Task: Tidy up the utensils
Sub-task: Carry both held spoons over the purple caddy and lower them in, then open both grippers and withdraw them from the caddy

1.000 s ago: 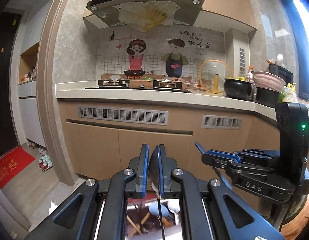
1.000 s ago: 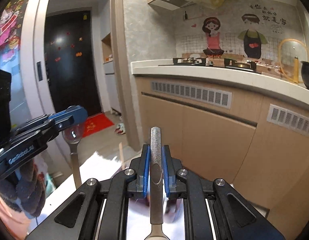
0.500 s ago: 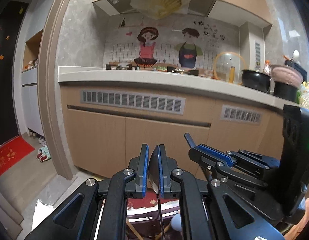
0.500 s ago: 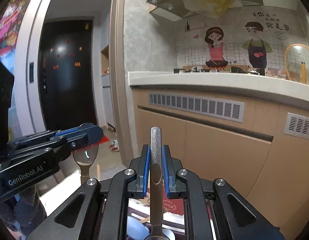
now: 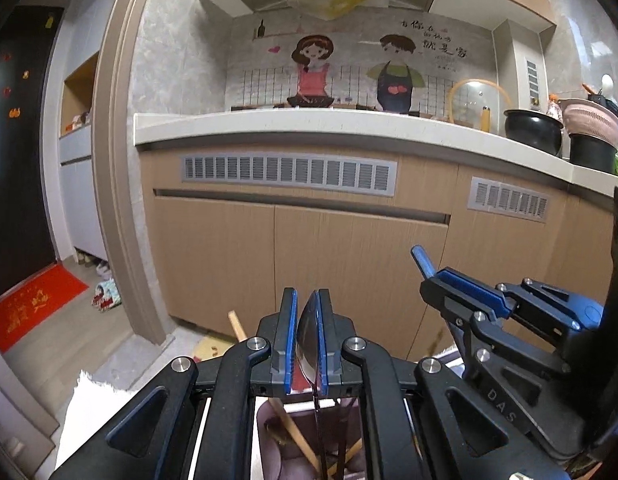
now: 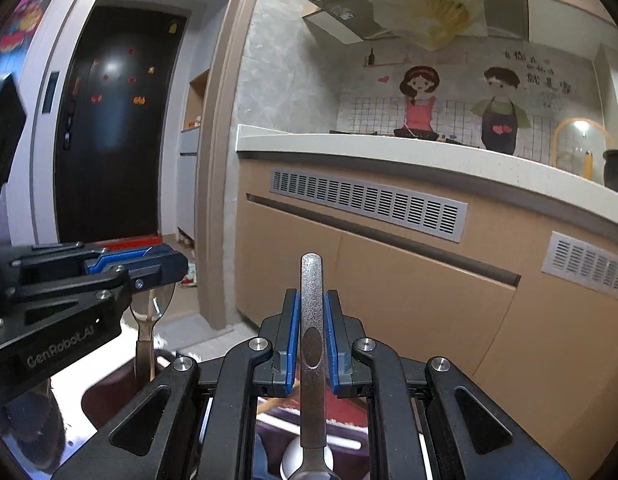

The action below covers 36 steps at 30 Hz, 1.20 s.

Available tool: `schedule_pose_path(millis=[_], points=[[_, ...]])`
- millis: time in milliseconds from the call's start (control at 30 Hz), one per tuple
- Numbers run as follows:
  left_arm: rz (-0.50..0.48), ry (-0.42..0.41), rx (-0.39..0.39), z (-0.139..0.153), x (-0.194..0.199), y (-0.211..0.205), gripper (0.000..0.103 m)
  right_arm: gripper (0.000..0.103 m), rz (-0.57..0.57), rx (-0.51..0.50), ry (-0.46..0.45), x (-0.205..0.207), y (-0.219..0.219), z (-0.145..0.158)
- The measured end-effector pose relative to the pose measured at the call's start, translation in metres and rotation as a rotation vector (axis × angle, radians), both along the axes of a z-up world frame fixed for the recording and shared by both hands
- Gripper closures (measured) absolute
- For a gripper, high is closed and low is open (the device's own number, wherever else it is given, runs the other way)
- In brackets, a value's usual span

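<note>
Mid-task: my left gripper [image 5: 307, 340] pinches a shiny steel spoon bowl [image 5: 307, 344], right gripper [image 6: 311, 344] clamps a flat steel utensil handle [image 6: 311, 320]; both above the maroon holder [image 6: 109, 392], neither dropped in.

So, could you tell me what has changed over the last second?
Both grippers have sunk: the counter now sits higher in each view, and a container with chopsticks has come into view below them. Nothing was taken or released. The left gripper stays shut on a spoon by its bowl, the right gripper on its spoon handle.
</note>
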<state>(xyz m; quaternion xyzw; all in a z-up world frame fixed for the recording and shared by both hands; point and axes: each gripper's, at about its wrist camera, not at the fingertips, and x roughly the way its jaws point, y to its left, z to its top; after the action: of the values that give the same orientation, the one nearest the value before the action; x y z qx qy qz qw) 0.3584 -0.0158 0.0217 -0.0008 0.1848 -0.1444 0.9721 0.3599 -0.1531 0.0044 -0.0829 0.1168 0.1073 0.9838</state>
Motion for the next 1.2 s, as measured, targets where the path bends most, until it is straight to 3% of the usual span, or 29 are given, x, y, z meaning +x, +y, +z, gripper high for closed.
schedule_pose_path(millis=[167, 367, 500, 733, 933, 1067, 1200], points=[[0.011, 0.042, -0.048, 0.000, -0.006, 0.011, 0.063, 0.090, 0.003, 0.019, 0.014, -0.009, -0.004, -0.005], [0.017, 0.103, -0.056, 0.004, -0.025, 0.021, 0.051, 0.090, 0.010, 0.069, 0.097, -0.017, -0.016, -0.013], [0.008, 0.177, -0.081, 0.000, -0.039, 0.028, 0.050, 0.090, 0.000, 0.122, 0.161, -0.022, -0.028, -0.018], [0.021, 0.253, -0.081, -0.011, -0.070, 0.034, 0.041, 0.088, -0.012, 0.135, 0.247, -0.045, -0.034, -0.023], [0.082, 0.258, -0.069, -0.024, -0.112, 0.035, 0.018, 0.049, -0.049, 0.194, 0.282, -0.087, -0.042, -0.023], [0.141, 0.230, -0.034, -0.031, -0.150, 0.038, 0.009, 0.047, -0.059, 0.206, 0.298, -0.128, -0.043, -0.025], [0.181, 0.173, 0.007, -0.035, -0.192, 0.036, 0.004, 0.030, -0.083, 0.206, 0.298, -0.174, -0.042, -0.024]])
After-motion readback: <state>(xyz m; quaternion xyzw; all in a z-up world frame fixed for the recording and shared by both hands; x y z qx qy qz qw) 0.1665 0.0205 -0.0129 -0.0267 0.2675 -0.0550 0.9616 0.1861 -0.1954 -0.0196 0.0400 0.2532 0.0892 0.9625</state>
